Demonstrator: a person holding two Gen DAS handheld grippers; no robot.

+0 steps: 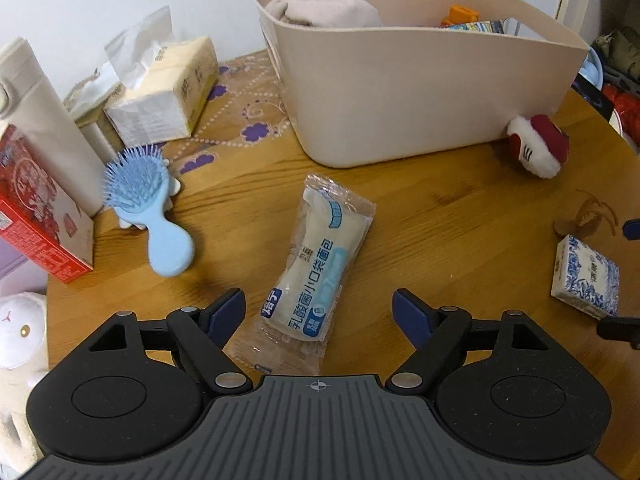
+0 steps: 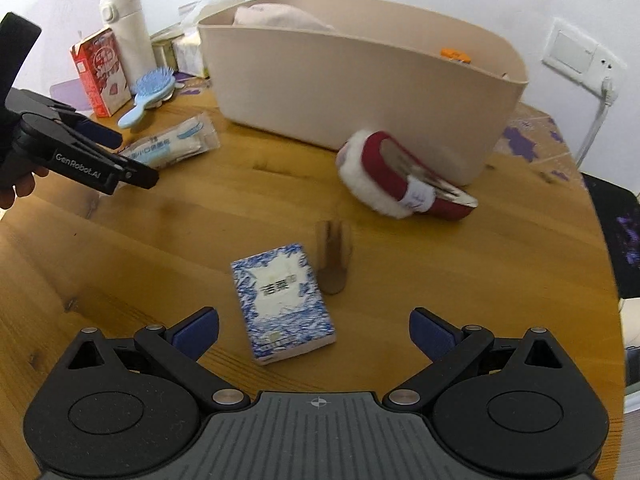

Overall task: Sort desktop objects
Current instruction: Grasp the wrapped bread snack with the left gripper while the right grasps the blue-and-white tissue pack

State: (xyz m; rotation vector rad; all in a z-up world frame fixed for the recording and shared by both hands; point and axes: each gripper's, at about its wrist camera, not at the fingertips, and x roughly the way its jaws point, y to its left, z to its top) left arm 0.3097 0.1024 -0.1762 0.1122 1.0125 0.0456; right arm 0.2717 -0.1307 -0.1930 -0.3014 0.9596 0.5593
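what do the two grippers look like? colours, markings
Both match: matte black linkage arms with silver pivot pins, dark blue pads, a ribbed grey base plate carrying a small crosshair mark. Left gripper shows white "GenRobot.AI" lettering in the right wrist view. Right gripper is identical. No cables or sleeves visible.

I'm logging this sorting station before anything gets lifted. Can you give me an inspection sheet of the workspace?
Surface: wooden table, patterned mat at the back.
Job's things: bread packet, tissue pack, blue hairbrush, red plush slipper lying loose; beige bin partly filled.
Clutter: red carton, white bottle, tissue box.
Grippers: left gripper and right gripper, jaws open, holding nothing.
Cables: white cord from wall socket.
Surroundings: white wall.
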